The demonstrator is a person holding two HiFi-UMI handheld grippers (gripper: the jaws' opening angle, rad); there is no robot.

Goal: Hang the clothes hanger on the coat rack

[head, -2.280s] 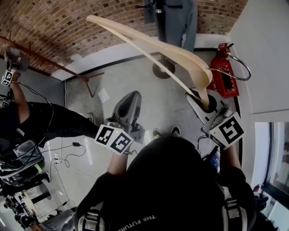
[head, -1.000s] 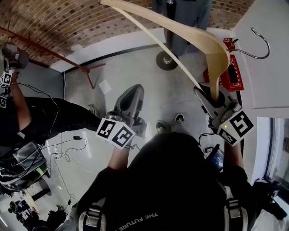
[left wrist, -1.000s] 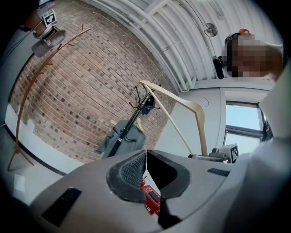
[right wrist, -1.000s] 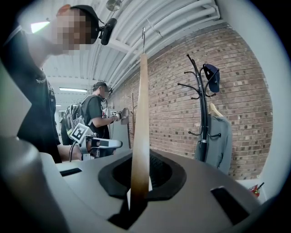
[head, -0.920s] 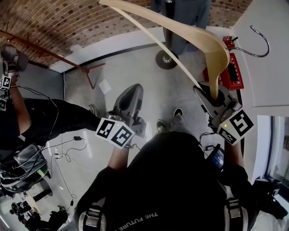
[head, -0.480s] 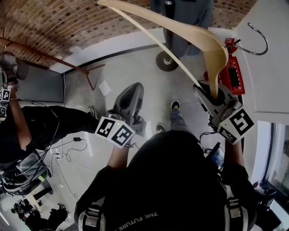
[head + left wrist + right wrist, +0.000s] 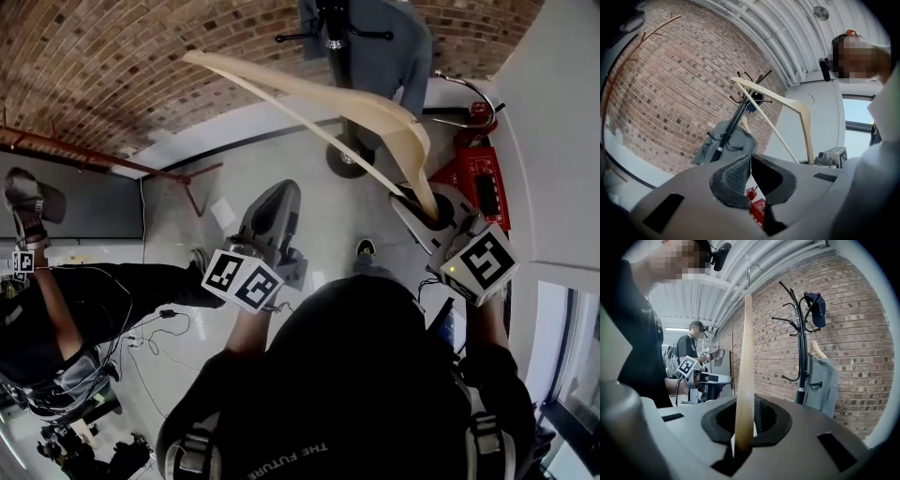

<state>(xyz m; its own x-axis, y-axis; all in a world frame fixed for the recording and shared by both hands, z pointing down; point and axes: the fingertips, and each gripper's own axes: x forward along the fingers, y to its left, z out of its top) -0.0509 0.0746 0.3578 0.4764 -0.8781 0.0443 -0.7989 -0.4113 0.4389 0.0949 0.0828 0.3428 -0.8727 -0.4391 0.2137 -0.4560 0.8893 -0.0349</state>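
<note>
A pale wooden clothes hanger (image 7: 309,94) with a metal hook (image 7: 466,94) stands raised in my right gripper (image 7: 422,211), which is shut on one end of it. In the right gripper view the hanger (image 7: 744,362) rises edge-on from between the jaws of the gripper (image 7: 743,427). The black coat rack (image 7: 330,28) stands just beyond, with a grey garment (image 7: 398,52) on it; the rack (image 7: 802,348) also carries a dark cap (image 7: 816,305). My left gripper (image 7: 277,197) is shut and holds nothing, lower and to the left of the hanger (image 7: 787,101).
A brick wall (image 7: 141,66) runs behind the rack. Against the white wall at right stands a red box (image 7: 483,183). Another person (image 7: 56,300) with grippers is at the far left. The rack's round base (image 7: 352,159) rests on the grey floor.
The view has tilted up, so the rack's top arms now show. The hanger in my right gripper sits lower in the picture, with its hook closer to the rack. My left gripper stays shut.
</note>
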